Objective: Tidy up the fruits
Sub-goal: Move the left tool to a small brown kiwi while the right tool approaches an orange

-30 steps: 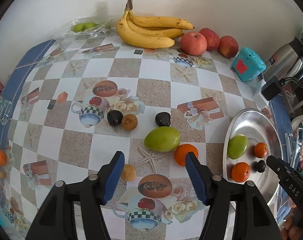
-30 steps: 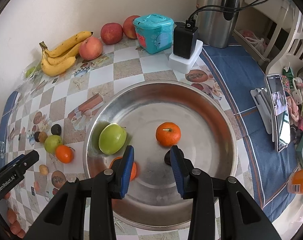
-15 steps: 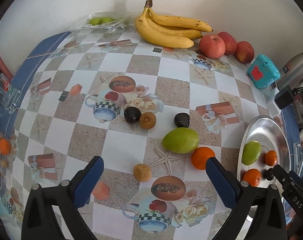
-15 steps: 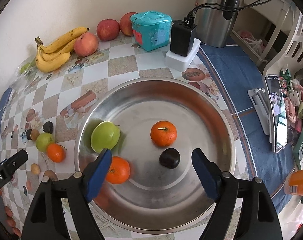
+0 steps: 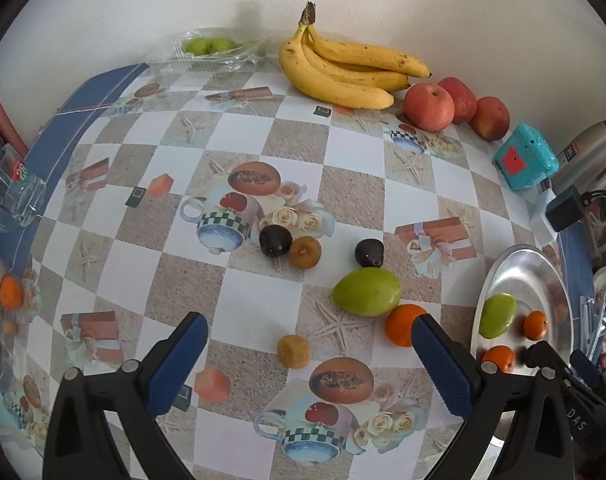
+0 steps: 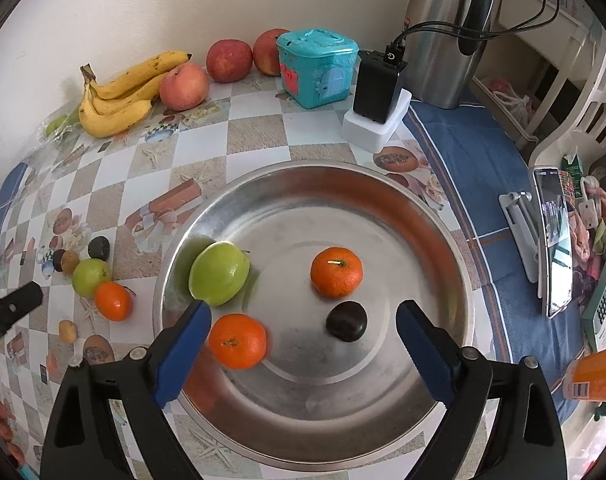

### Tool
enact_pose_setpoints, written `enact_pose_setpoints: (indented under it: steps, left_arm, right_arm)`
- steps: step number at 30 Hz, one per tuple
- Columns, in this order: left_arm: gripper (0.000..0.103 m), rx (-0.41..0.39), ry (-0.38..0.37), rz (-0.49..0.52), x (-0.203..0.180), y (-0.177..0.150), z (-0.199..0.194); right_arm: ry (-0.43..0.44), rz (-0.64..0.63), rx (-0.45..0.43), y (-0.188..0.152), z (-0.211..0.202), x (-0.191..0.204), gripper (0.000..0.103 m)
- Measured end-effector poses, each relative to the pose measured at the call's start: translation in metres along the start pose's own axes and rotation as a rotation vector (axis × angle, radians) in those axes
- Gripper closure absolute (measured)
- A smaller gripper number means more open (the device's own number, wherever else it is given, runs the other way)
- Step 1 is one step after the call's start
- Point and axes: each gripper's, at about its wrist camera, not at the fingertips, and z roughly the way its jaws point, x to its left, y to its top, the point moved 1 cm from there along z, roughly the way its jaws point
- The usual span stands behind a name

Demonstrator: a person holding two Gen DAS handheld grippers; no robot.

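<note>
My left gripper point(image 5: 309, 360) hangs open and wide over the checked tablecloth, with a small tan fruit point(image 5: 293, 351) lying loose between its fingers. Beyond it lie a green fruit point(image 5: 366, 292), an orange point(image 5: 403, 325), two dark fruits point(image 5: 369, 253) point(image 5: 275, 240) and a brown fruit point(image 5: 305, 252). My right gripper point(image 6: 303, 350) hovers over the steel bowl point(image 6: 303, 168), its jaws opening and gripping nothing. In the bowl rest a green fruit point(image 6: 219, 273), two oranges point(image 6: 336, 272) point(image 6: 237, 341) and a dark fruit point(image 6: 346, 321).
Bananas point(image 5: 343, 76) and apples point(image 5: 429, 107) line the back wall beside a teal box point(image 5: 527, 162). A kettle point(image 6: 447, 32), a black charger point(image 6: 377, 84) and a phone on a stand point(image 6: 555, 240) stand right of the bowl. A glass mug point(image 5: 15, 196) sits at the left edge.
Both grippers' jaws have spread wide. The right jaws were close around the dark fruit, which now lies free in the bowl. The left view has shifted slightly.
</note>
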Motion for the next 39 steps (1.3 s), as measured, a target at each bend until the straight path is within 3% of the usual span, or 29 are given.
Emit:
enact_pose_setpoints:
  steps: [5,11,23,30,39]
  left_arm:
    - [0.0,-0.013,0.005,0.006,0.007,0.005,-0.004]
    - [0.0,-0.054,0.049,-0.007,0.029,0.015,-0.013]
    - [0.0,-0.085,0.088,-0.128,0.089,0.028,-0.023]
    - [0.0,-0.091,0.061,-0.188,0.109,0.03,-0.027]
    - [0.0,-0.059,0.003,-0.176,0.097,0.03,-0.018]
  right_arm:
    - [0.025,0.01,0.0,0.0,0.0,0.001,0.009]
    - [0.126,-0.013,-0.01,0.002,-0.007,0.021,0.009]
    - [0.225,-0.121,-0.012,-0.001,-0.017,0.081,0.009]
    - [0.289,-0.13,-0.029,0.001,-0.023,0.103,0.009]
    - [0.342,-0.151,-0.047,0.003,-0.019,0.123,0.009]
